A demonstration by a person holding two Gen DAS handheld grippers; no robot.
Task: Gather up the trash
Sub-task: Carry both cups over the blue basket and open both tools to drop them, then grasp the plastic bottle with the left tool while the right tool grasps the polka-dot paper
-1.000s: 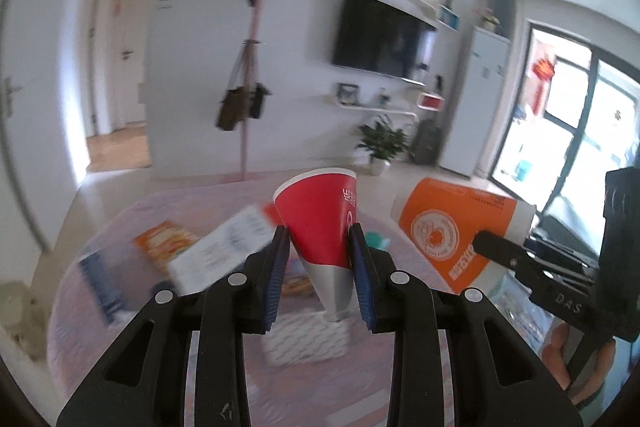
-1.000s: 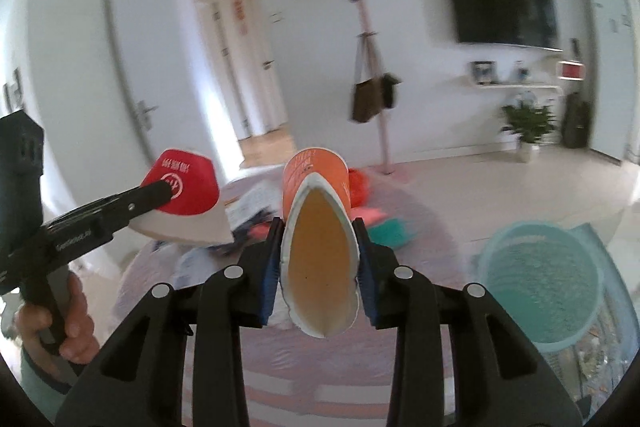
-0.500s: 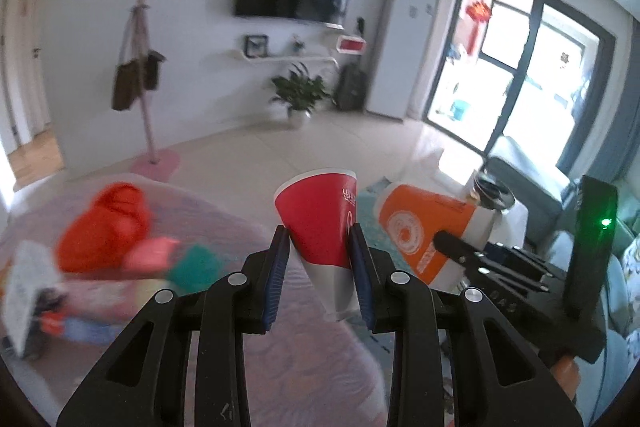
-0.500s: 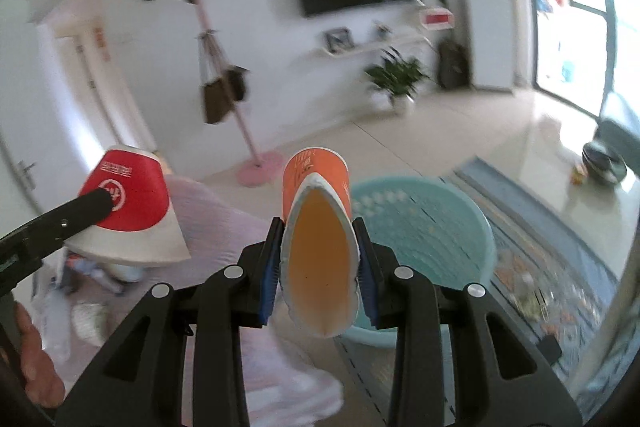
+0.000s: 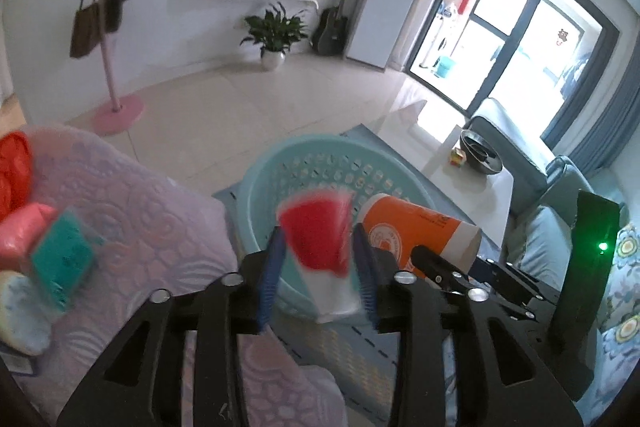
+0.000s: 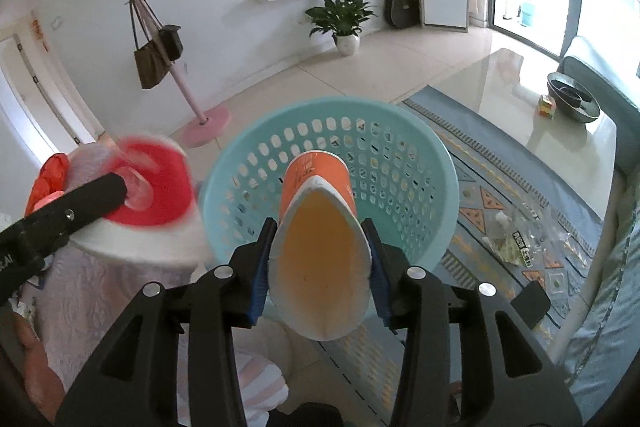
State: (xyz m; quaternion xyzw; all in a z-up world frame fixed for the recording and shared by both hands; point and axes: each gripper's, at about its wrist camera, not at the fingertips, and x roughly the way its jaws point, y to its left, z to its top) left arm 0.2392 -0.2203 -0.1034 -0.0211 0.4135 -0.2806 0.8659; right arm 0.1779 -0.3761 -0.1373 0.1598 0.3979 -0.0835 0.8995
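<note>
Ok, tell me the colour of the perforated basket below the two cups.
Light teal basket, clearest in the right wrist view.

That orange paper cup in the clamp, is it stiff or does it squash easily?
Probably squashy: the orange cup's mouth is pinched oval between the right gripper's fingers. Likely light too, since it looks empty. It would probably roll, being round.

red cup (image 5: 316,239) motion-blurred, basket (image 6: 420,155) btm hidden by orange cup (image 6: 320,227)

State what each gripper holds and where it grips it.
The left gripper appears to be letting go of the blurred red paper cup. The right gripper squeezes the orange paper cup flat across its sides near the open mouth.
</note>
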